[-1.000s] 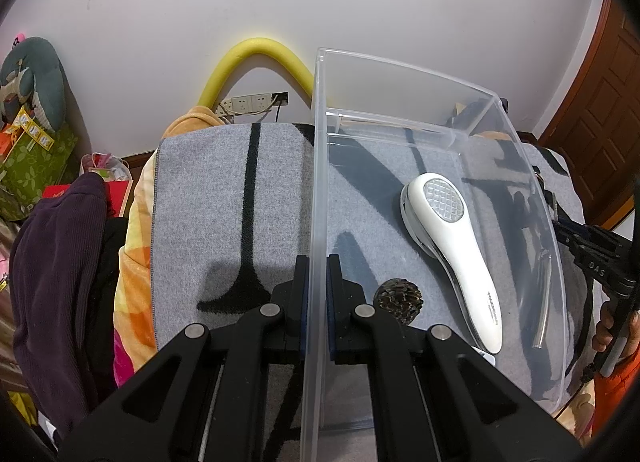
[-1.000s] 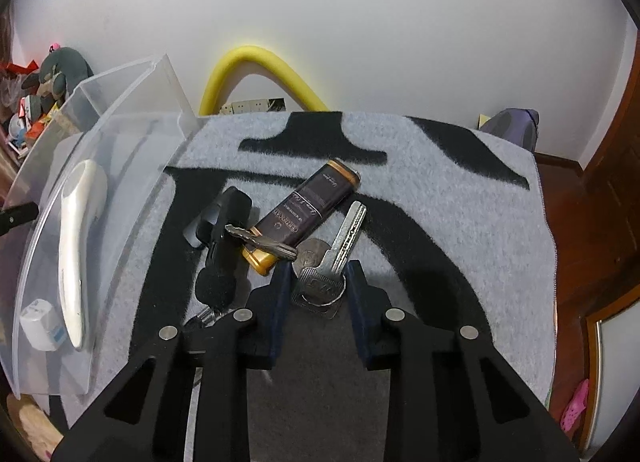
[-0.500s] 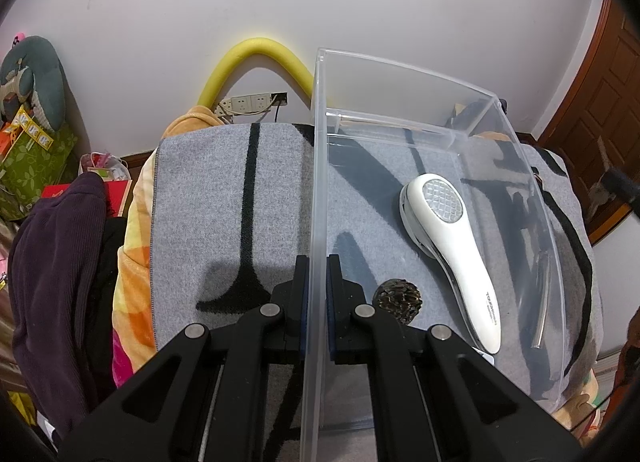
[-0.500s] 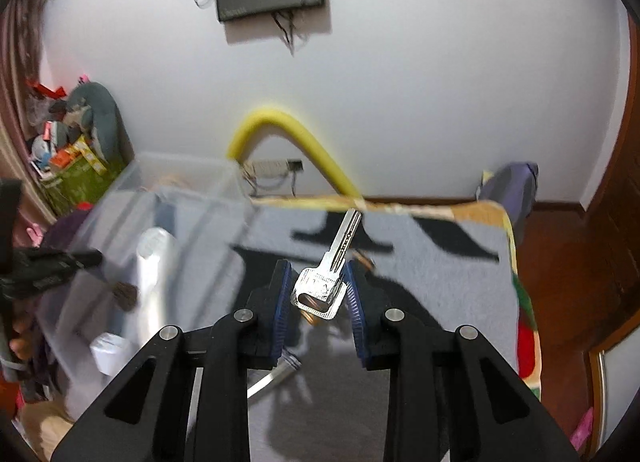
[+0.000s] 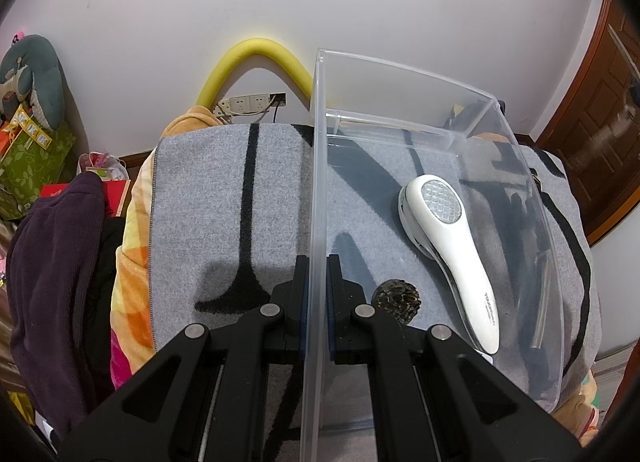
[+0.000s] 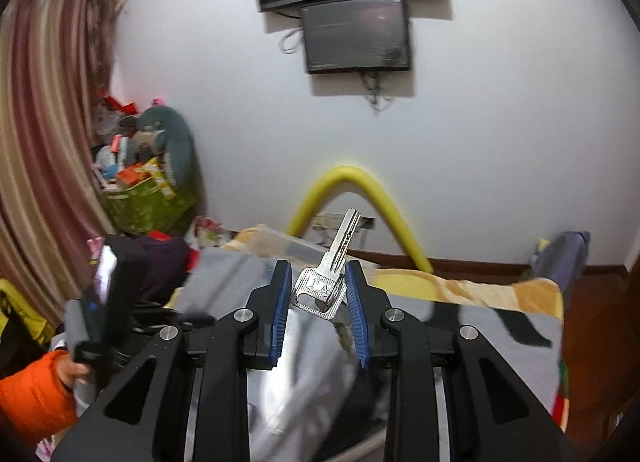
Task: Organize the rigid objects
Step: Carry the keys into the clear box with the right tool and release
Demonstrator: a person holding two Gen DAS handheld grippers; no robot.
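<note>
The left gripper [image 5: 316, 286] reaches forward level over the grey blanket [image 5: 224, 198], its two black fingers pinched tight on the left wall of the clear plastic bin [image 5: 320, 166] — one pad outside the wall, the other inside it. The bin sits on the blanket with its open top facing up. Inside the bin, toward its right side, a white lint shaver [image 5: 448, 250] lies flat with its mesh head toward the far wall and its handle running back toward the camera. A dark, round, spiky ball [image 5: 396, 300] rests on the bin floor just right of the inner finger, between that finger and the shaver's handle.

The right gripper [image 6: 316, 294] is lifted off the blanket and pitched upward, so its camera looks at the white wall and a wall-mounted screen [image 6: 356, 36] above the bin. Its blue-padded fingers [image 6: 282, 302] stand narrowly apart with a silver key [image 6: 328, 278] caught between them — the key's flat bow sits between the pads and its blade points up and slightly right, toward the yellow foam tube [image 6: 360, 186] arched against the wall. Below the key the bin shows only as a blurred pale smear. At the lower left of that view an orange-sleeved hand [image 6: 76, 370] grips the other tool's handle.
</note>
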